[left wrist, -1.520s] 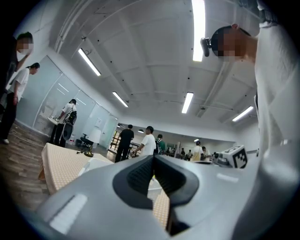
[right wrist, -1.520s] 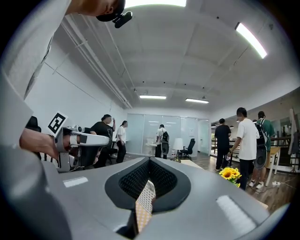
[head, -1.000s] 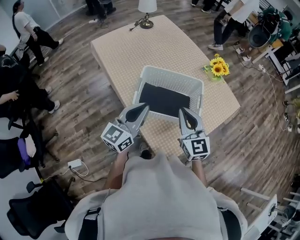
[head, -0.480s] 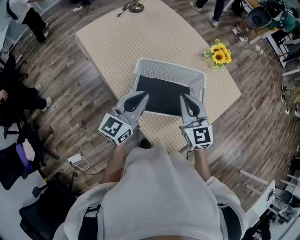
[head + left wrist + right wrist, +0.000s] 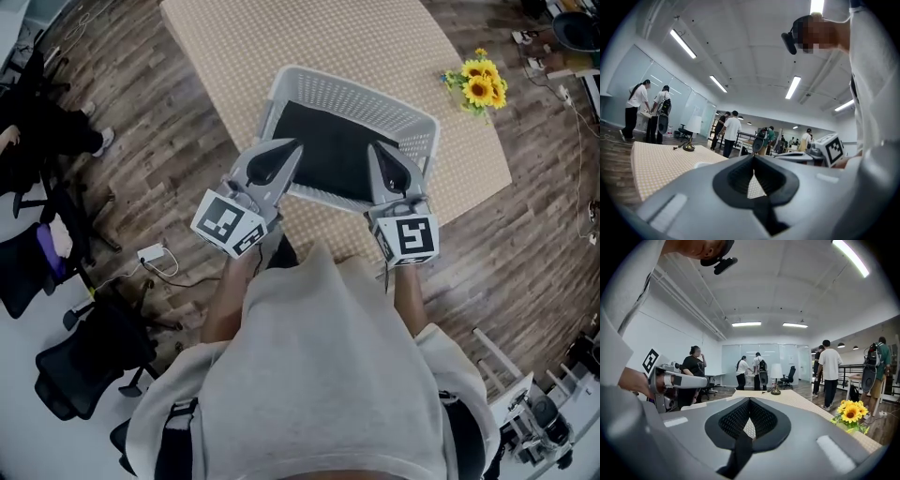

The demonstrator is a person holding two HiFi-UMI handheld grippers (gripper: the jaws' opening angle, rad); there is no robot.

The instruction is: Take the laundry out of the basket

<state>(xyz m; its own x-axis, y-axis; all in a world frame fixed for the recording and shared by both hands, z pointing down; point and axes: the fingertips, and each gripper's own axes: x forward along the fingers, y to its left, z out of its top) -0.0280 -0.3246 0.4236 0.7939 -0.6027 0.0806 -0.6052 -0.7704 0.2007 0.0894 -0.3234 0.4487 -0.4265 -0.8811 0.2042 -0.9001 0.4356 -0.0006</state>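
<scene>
Two jaw pairs pressed together and empty, left gripper, right gripper, black laundry flat inside white perforated basket

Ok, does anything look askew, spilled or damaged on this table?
Nothing stands out. The white basket sits upright on the table with the dark laundry lying flat inside, the sunflowers stand upright near the right edge, and the left gripper and right gripper are shut and empty.
</scene>
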